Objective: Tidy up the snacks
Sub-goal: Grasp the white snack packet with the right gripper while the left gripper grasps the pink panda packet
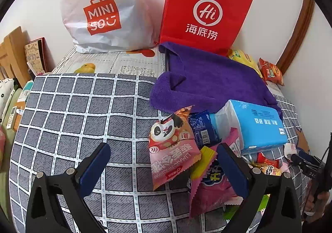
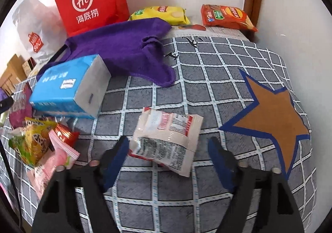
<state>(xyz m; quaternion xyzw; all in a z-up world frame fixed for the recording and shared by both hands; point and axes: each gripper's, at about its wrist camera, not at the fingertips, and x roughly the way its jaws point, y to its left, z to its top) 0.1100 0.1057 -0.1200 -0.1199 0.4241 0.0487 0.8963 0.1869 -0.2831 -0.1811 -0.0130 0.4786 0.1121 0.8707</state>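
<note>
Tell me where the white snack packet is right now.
In the right wrist view, the white snack packet lies on the checked cloth between the open right tongs, left of the brown star.

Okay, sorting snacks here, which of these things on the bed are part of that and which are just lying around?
Snacks to sort:
white-and-red printed sachet
pink panda packet
dark blue wrapper
yellow crisp bag
orange crisp bag

Just lying about:
purple towel
blue tissue pack
red paper bag
white plastic bag
</note>
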